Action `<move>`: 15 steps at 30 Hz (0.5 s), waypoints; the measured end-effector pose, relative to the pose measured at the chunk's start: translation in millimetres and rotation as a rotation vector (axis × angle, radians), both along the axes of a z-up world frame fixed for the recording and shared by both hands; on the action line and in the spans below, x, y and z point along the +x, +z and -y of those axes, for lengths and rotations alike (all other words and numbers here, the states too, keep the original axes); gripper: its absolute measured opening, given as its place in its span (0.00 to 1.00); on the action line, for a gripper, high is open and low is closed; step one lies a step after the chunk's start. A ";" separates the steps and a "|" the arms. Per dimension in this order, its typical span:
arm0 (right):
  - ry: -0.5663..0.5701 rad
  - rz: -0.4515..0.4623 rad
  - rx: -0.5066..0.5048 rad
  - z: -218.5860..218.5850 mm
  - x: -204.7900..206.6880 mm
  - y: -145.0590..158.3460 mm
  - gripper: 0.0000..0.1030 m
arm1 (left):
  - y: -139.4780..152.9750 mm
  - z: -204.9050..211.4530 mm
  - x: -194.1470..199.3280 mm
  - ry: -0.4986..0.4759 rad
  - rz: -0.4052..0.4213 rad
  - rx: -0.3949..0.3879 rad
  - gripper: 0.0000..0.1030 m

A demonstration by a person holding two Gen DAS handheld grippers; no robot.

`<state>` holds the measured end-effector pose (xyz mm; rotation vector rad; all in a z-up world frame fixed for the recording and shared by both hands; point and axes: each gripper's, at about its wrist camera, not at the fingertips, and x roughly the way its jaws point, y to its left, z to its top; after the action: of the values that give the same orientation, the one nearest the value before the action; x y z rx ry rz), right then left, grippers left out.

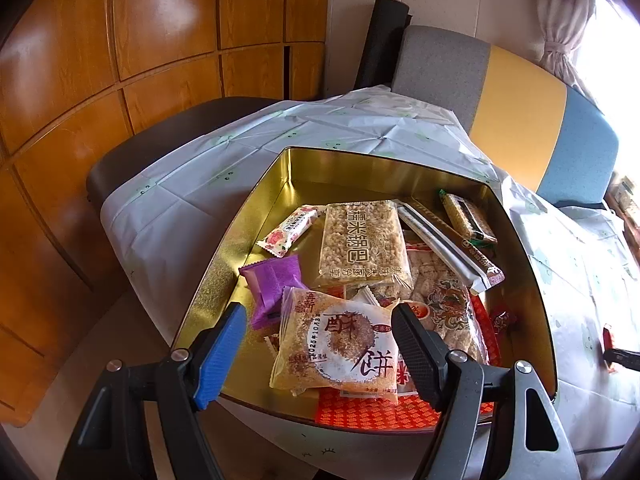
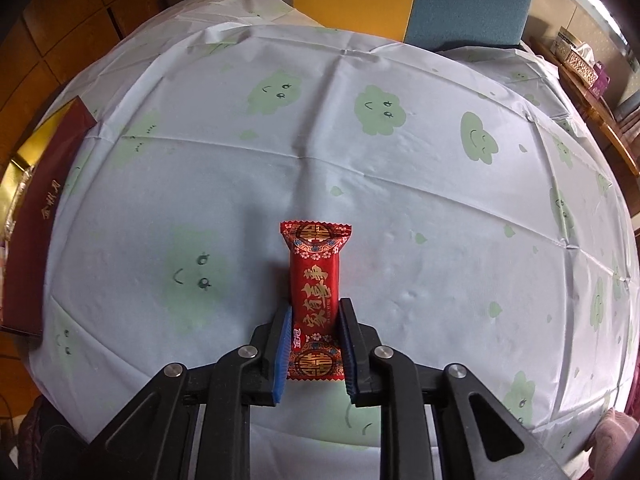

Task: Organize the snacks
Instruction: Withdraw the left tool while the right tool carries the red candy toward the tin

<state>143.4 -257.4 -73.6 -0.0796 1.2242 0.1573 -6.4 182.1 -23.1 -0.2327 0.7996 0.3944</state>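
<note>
A gold tin [image 1: 224,264] stands on the table, holding several snack packets: a round pastry packet [image 1: 340,344], a rice cracker bar [image 1: 362,240], a purple packet [image 1: 272,284] and a rose-printed one [image 1: 290,230]. My left gripper [image 1: 318,314] hovers open over the tin's near end, with the pastry packet lying below its fingers. In the right wrist view, a red snack packet with gold characters [image 2: 316,272] lies lengthwise on the tablecloth [image 2: 400,200]. My right gripper [image 2: 316,306] is shut on its near half, both pads against its sides. The tin's dark red outer wall [image 2: 32,220] shows at the far left.
A chair back in grey, yellow and blue [image 1: 520,108] stands behind the table, and a dark seat [image 1: 168,128] sits at its left. Wooden cabinet doors [image 1: 120,40] fill the left. A shelf with boxes [image 2: 580,64] runs along the right.
</note>
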 end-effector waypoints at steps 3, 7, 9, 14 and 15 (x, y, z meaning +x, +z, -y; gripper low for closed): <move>0.011 0.022 0.055 -19.5 -6.3 8.7 0.21 | -1.0 -2.0 -0.1 0.007 -0.005 -0.007 0.73; 0.080 0.063 0.133 -51.4 -14.3 28.6 0.21 | -1.1 -2.2 -0.5 0.009 -0.006 -0.007 0.73; 0.133 0.083 0.161 -74.5 -22.8 39.7 0.21 | -0.5 -2.2 -1.1 0.008 -0.005 -0.004 0.73; 0.289 0.109 0.250 -136.7 -45.3 63.6 0.21 | 1.4 -3.6 -2.9 0.010 -0.002 0.001 0.73; 0.320 0.114 0.268 -148.7 -50.4 68.3 0.21 | 1.4 -3.9 -3.4 0.010 -0.004 0.001 0.73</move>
<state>93.0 -108.8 -5.3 -0.0504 1.0612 0.5865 -9.8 186.0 -21.7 -0.2357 0.8023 0.4050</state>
